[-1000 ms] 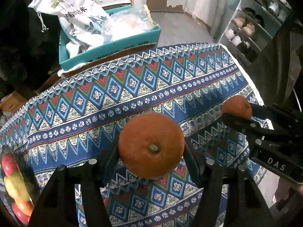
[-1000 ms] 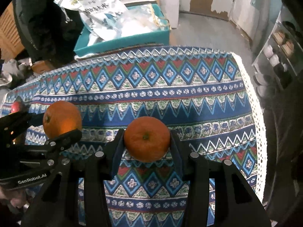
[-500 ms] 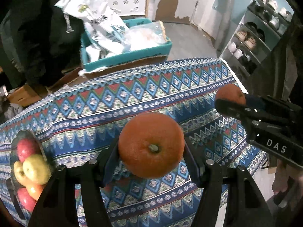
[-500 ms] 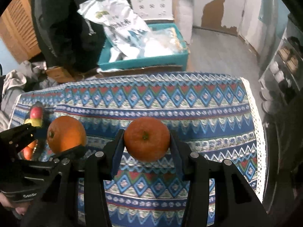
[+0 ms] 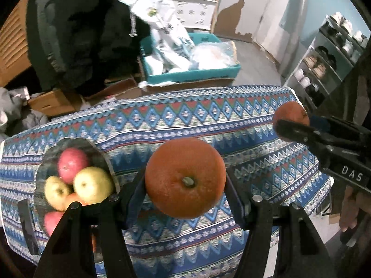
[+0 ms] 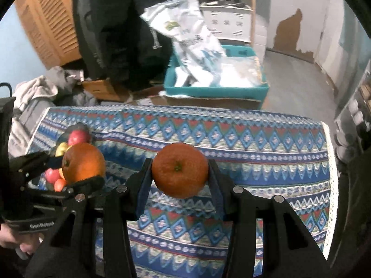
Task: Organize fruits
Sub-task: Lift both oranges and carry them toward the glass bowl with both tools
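My left gripper (image 5: 185,185) is shut on a large orange (image 5: 185,177), held in the air above the patterned tablecloth (image 5: 208,120). My right gripper (image 6: 179,176) is shut on a smaller orange (image 6: 179,170), also clear of the cloth. Each gripper shows in the other's view: the right gripper (image 5: 292,121) with its orange (image 5: 291,114) at the right, the left gripper (image 6: 76,169) with its orange (image 6: 83,162) at the left. A dark bowl (image 5: 45,162) at the table's left end holds red and yellow apples (image 5: 92,184) and orange fruit. That bowl (image 6: 80,125) lies just behind the left gripper.
Behind the table a teal box (image 5: 192,75) holds plastic bags, with cardboard boxes (image 5: 53,102) and dark clothing to its left. A shoe rack (image 5: 324,64) stands at the right. The cloth's white lace edge (image 6: 330,173) marks the table's right end.
Both grippers rose and drew back from the table, still holding their oranges. The view swung left, and the fruit bowl came well into sight.
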A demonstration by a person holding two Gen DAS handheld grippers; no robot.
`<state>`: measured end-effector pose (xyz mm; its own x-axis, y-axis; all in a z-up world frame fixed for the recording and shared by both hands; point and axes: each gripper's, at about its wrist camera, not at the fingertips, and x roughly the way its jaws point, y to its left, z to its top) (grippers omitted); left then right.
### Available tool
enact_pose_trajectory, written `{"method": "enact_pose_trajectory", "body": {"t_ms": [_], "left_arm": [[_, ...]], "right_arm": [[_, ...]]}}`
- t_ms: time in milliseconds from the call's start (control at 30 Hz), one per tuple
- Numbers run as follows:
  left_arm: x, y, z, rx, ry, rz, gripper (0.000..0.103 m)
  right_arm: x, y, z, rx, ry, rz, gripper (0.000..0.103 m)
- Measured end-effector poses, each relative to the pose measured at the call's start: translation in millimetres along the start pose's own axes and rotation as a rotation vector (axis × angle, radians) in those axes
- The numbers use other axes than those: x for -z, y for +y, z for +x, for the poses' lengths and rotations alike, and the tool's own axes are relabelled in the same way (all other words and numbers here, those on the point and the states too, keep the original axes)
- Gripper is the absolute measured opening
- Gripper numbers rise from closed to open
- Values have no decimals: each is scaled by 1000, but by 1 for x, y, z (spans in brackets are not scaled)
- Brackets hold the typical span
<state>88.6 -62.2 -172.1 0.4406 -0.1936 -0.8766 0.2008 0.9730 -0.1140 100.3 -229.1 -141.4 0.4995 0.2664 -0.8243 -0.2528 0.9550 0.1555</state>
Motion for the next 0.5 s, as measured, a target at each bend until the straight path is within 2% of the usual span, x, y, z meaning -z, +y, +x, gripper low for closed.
{"method": "enact_pose_trajectory", "body": {"t_ms": [500], "left_arm": [[31, 83, -37, -61, -18, -99, 66]], "right_arm": [[-9, 86, 16, -90, 33, -135, 46]]}}
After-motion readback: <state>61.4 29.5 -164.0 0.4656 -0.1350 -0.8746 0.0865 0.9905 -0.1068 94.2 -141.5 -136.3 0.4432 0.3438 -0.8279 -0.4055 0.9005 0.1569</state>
